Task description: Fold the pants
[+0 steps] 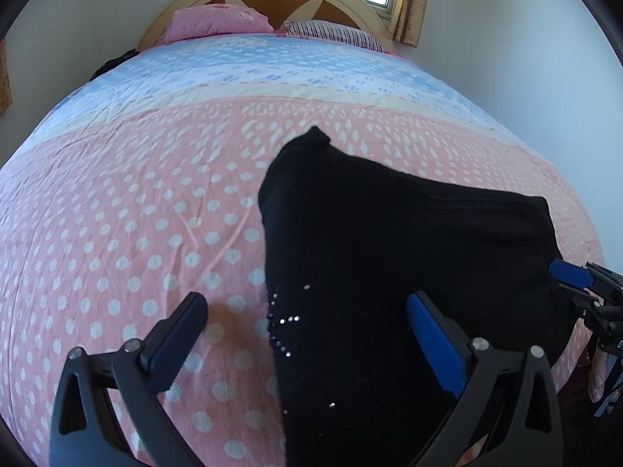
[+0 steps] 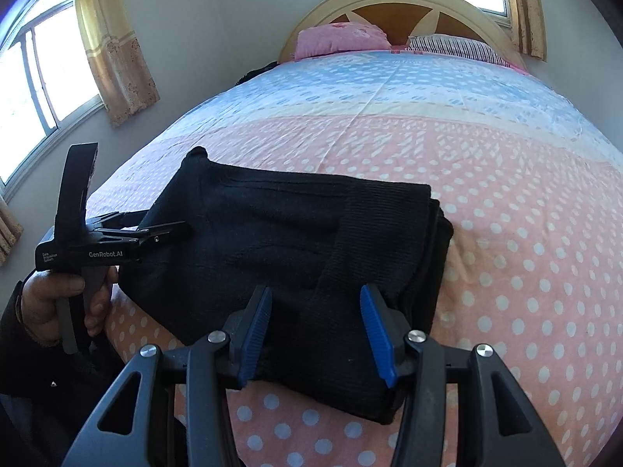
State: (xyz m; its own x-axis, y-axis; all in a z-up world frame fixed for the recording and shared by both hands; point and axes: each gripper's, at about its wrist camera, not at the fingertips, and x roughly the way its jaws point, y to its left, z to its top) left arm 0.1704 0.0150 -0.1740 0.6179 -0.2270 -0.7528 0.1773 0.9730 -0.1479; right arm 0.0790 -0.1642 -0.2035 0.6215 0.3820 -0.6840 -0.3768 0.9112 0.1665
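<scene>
Pants point(image 2: 296, 257) lie as a compact black bundle of stacked layers on the near part of the dotted pink bedspread point(image 2: 506, 233), which suggests the folding is at or close to its last step. Both tongs are empty: the right gripper point(image 2: 316, 332) hovers with parted jaws over the near ribbed edge, pads clear of the cloth, while the left gripper point(image 1: 307, 336) stands wide apart over the bundle's left edge. Next comes, I judge, either a final fold from a near corner or a plain withdrawal, if this shape is accepted.
</scene>
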